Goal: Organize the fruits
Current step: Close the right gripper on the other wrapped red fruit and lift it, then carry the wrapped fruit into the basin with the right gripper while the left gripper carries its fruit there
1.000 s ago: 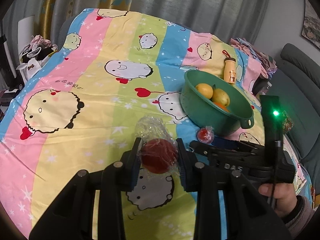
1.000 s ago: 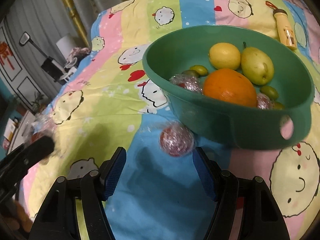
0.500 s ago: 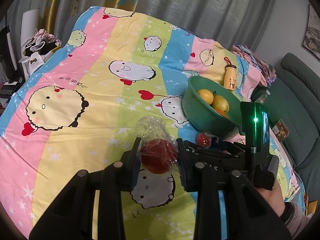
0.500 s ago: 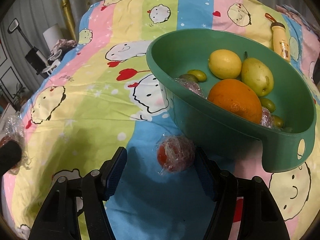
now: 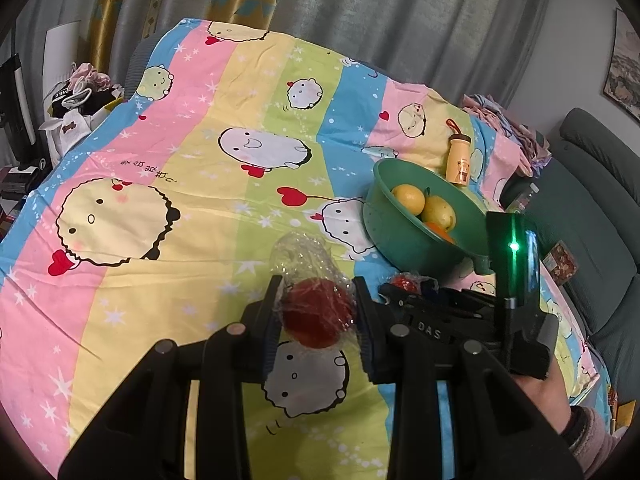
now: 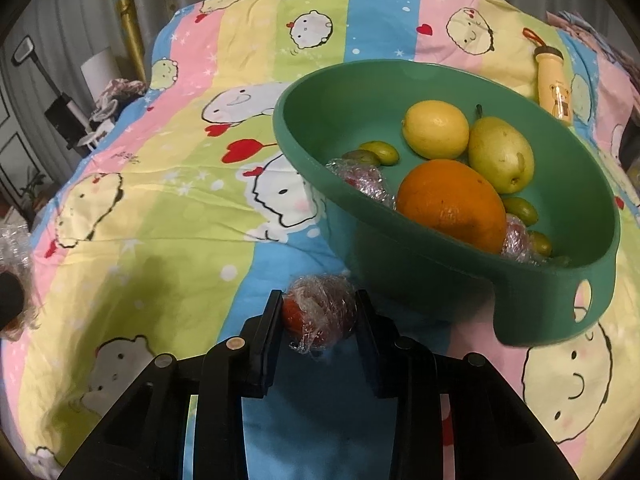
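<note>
Right tongs (image 6: 318, 316): jaws just closed, now clamped on a plastic-wrapped red fruit (image 6: 320, 318) on the blue stripe of the bedspread (image 6: 160, 208), just beside the green bowl (image 6: 552, 308). Fruit round; no long axis readable.

Left tongs (image 5: 318, 314): clamped on a bigger wrapped red fruit (image 5: 316, 316), loose wrap pointing away.

Bowl holds lemon (image 6: 435, 129), pear (image 6: 501, 154), orange (image 6: 452, 200).

We see two round red fruits, (image 5: 316, 316) and (image 6: 320, 314), each in crinkly glossy clear plastic film, between matt black plastic gripper fingers (image 6: 266, 320). The round green plastic bowl (image 6: 420, 276) looks smooth, semi-matt; inside it, a dimpled-skin orange (image 6: 452, 200) and a smooth yellow lemon (image 6: 435, 129). The striped cartoon-print cloth cover (image 5: 168, 184) is matt, lightly creased.
</note>
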### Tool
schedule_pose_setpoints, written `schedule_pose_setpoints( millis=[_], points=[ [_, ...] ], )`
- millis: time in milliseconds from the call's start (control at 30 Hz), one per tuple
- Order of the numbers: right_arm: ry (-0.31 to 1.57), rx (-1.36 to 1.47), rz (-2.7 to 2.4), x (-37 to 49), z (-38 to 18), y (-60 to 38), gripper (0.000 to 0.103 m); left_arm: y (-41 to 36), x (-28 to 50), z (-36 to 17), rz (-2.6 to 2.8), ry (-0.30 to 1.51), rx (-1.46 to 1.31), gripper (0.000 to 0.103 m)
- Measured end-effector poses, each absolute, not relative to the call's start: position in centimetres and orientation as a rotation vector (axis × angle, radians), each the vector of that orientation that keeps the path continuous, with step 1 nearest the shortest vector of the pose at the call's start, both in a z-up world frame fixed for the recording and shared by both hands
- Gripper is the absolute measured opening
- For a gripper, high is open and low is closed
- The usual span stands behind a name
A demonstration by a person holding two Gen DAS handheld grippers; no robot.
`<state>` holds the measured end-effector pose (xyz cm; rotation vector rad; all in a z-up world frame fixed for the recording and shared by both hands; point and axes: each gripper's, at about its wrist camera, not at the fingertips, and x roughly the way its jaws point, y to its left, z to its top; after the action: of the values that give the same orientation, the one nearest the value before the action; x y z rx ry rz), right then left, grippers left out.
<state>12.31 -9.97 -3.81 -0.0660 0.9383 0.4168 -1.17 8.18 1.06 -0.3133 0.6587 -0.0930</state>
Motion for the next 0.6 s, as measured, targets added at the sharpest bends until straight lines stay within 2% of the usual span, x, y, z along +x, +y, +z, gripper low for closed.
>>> schedule_pose_setpoints(
  millis=[367,600],
  points=[
    [0.878,-0.003,0.62,6.9,-0.8,-10.9,0.036,7.2,-1.0,1.2,-0.117,0.659,-0.307,0.033],
    [0.804,0.04,0.645,4.8,1.6,-14.7,0.036,5.9,-0.6,1.0,-0.155,0.666,-0.311,0.032]
  ],
)
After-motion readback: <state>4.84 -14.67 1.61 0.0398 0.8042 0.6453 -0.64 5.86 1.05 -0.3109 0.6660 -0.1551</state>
